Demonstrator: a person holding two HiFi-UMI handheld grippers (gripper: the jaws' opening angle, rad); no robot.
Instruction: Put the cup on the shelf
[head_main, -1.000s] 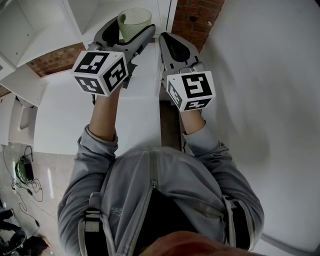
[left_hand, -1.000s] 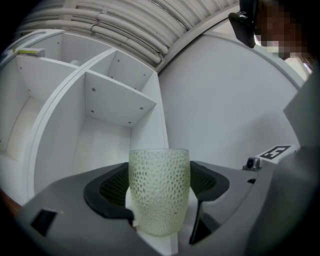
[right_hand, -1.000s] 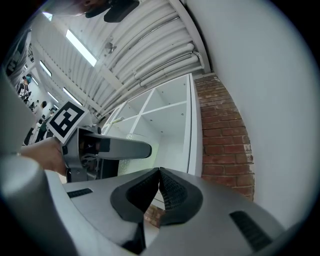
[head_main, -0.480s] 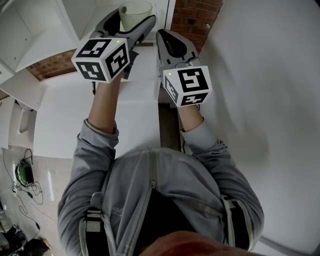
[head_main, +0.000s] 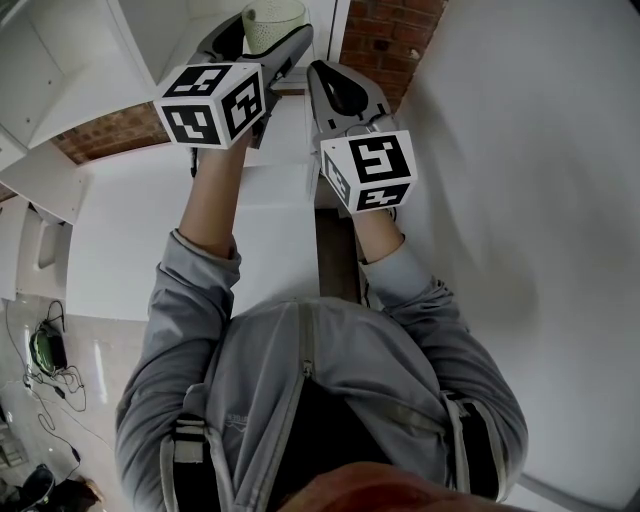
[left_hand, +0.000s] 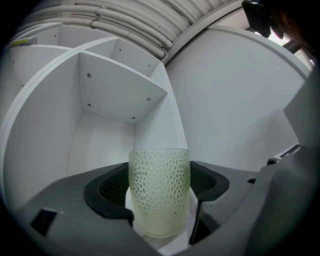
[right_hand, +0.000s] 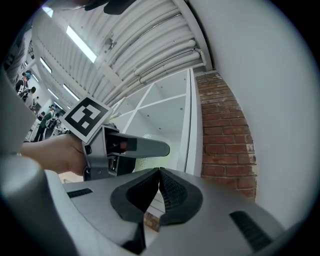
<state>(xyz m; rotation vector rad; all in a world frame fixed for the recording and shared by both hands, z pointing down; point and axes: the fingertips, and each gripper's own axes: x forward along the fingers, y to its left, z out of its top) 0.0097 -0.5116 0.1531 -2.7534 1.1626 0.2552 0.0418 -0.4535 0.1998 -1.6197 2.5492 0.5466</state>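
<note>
A pale green, dimpled cup (head_main: 272, 20) stands upright between the jaws of my left gripper (head_main: 258, 36), which is shut on it at the top of the head view. In the left gripper view the cup (left_hand: 159, 192) fills the gap between the black pads (left_hand: 112, 187), held in front of a white shelf compartment (left_hand: 110, 95). My right gripper (head_main: 335, 85) hovers just right of the left one. Its jaws meet with nothing between them in the right gripper view (right_hand: 159, 172). The left gripper's jaw (right_hand: 142, 146) shows there in front of the shelf (right_hand: 167, 112).
The white shelf unit (head_main: 130, 35) has several open compartments at the top left. A brick wall (head_main: 385, 35) stands right of it, then a plain white wall (head_main: 530, 150). A white tabletop (head_main: 140, 230) lies below my arms. Cables (head_main: 45, 345) lie on the floor at left.
Both grippers have moved forward toward the shelf, and the cup held in the left one has travelled with it to the top edge of the head view.
</note>
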